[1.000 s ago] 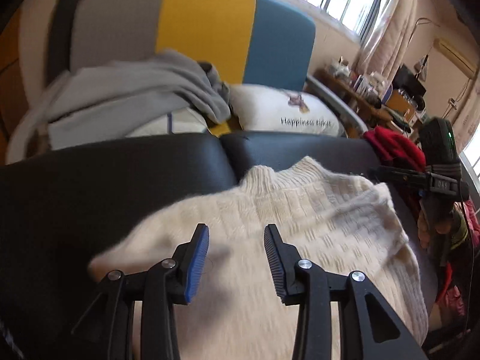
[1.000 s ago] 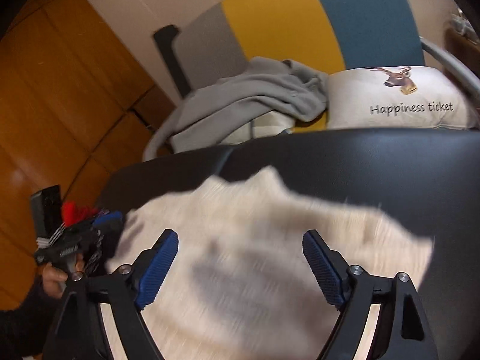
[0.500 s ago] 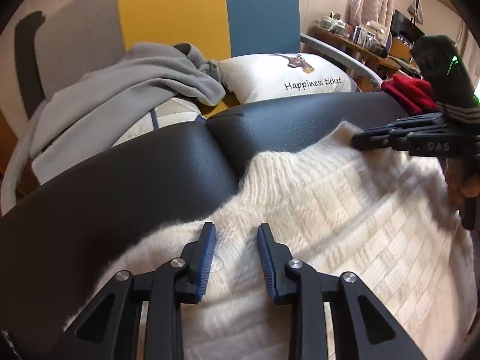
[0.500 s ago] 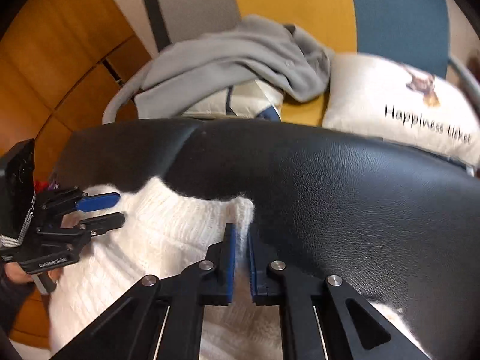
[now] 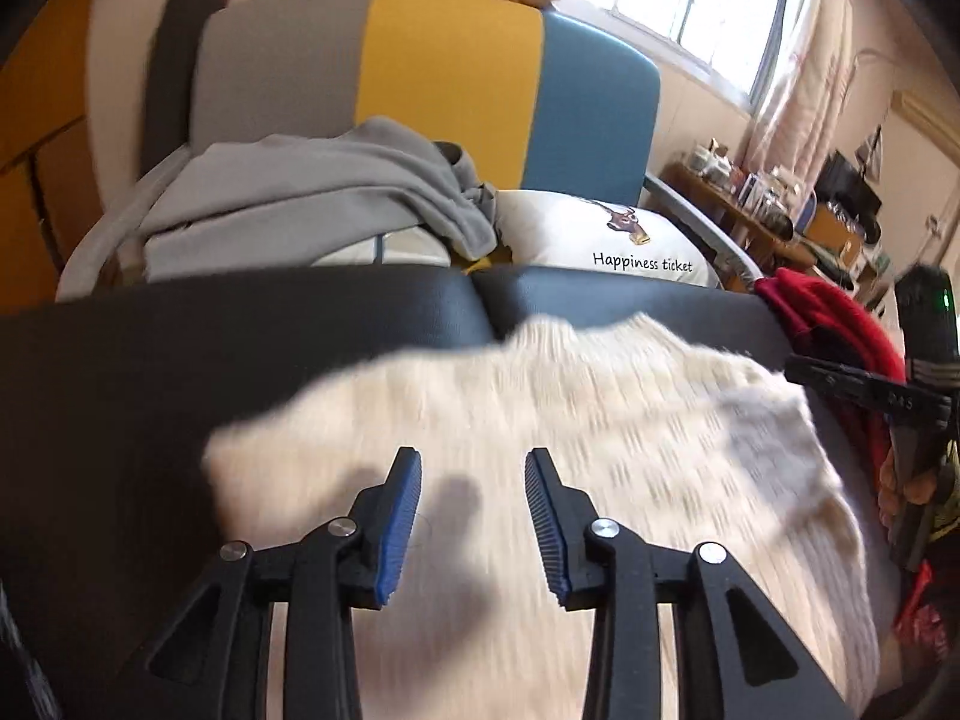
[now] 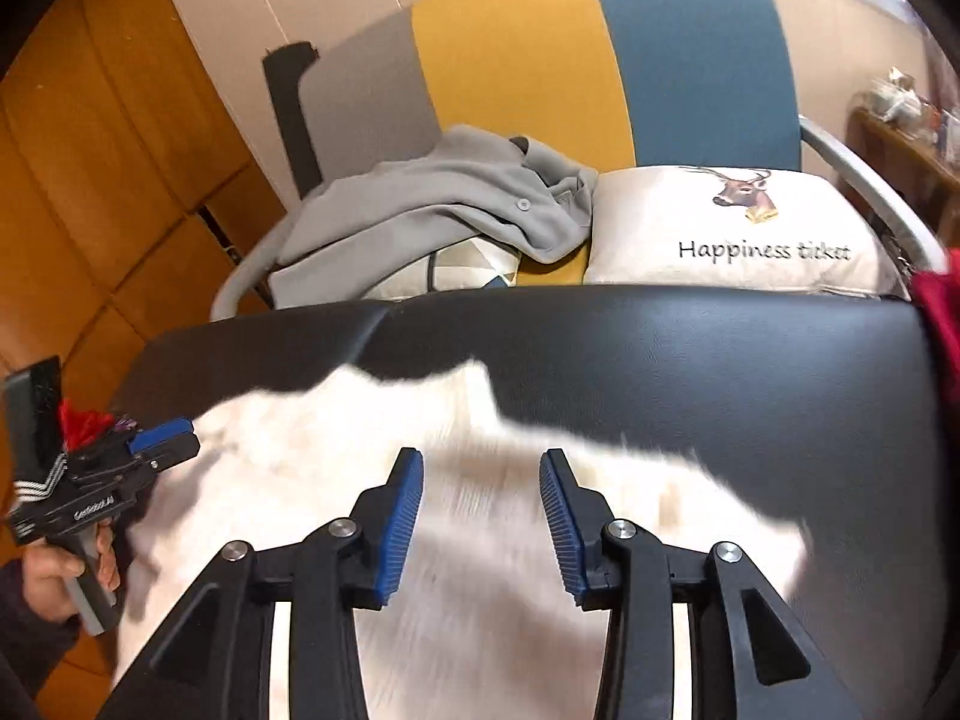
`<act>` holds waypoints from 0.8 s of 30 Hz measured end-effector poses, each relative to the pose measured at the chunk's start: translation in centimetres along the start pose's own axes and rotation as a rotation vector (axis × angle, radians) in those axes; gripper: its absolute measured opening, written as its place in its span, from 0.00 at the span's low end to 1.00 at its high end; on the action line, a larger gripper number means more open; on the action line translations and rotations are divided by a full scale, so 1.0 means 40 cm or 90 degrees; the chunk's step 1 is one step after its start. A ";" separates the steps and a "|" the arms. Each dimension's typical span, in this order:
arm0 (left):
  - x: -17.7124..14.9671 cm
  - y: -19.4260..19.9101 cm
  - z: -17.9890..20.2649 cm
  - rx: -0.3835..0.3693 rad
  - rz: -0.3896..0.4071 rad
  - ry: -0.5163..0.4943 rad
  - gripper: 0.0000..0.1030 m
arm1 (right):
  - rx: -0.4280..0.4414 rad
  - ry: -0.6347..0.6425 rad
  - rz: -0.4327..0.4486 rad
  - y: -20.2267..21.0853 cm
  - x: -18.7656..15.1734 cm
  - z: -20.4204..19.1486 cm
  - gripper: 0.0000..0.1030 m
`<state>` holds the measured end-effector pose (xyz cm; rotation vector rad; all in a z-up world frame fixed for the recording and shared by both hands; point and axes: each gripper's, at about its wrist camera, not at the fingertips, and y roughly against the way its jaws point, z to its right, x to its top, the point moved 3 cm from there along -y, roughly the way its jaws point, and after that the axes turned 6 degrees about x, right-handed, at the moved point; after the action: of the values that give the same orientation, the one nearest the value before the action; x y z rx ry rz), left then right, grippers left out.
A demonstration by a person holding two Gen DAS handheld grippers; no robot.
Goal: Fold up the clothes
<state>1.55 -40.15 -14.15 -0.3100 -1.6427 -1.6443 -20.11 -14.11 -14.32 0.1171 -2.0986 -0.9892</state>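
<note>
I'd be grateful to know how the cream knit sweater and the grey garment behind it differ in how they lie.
The cream sweater lies spread on the black padded surface; the grey garment is draped in folds over a cushion on the striped chair. The sweater looks ribbed, the grey one smooth. Neither is gripped.

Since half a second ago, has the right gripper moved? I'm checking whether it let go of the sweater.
Yes. The right gripper has pulled back from the black cushion's seam, its fingers now apart over the cream sweater.

black padded bench (image 5: 180, 372); blurred cream sweater (image 5: 600, 432), probably red cloth (image 5: 828, 312)
</note>
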 end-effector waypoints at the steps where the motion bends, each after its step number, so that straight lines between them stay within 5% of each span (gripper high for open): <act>1: -0.032 0.024 -0.009 -0.004 -0.001 0.011 0.35 | 0.004 -0.007 0.000 0.030 -0.033 -0.006 0.47; 10: -0.279 0.103 -0.093 0.023 -0.057 0.092 0.36 | -0.055 -0.103 0.014 0.144 -0.291 0.007 0.49; 16: -0.314 0.109 -0.094 0.063 -0.024 0.044 0.36 | -0.040 -0.153 0.039 0.148 -0.365 0.048 0.49; 24: -0.304 0.132 -0.126 0.041 -0.031 0.084 0.36 | -0.095 -0.055 0.021 0.113 -0.355 0.013 0.59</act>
<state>14.91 -39.94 -18.94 -0.1275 -1.6097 -1.6086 -9.78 -5.15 -20.27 -0.0364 -2.0890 -1.1450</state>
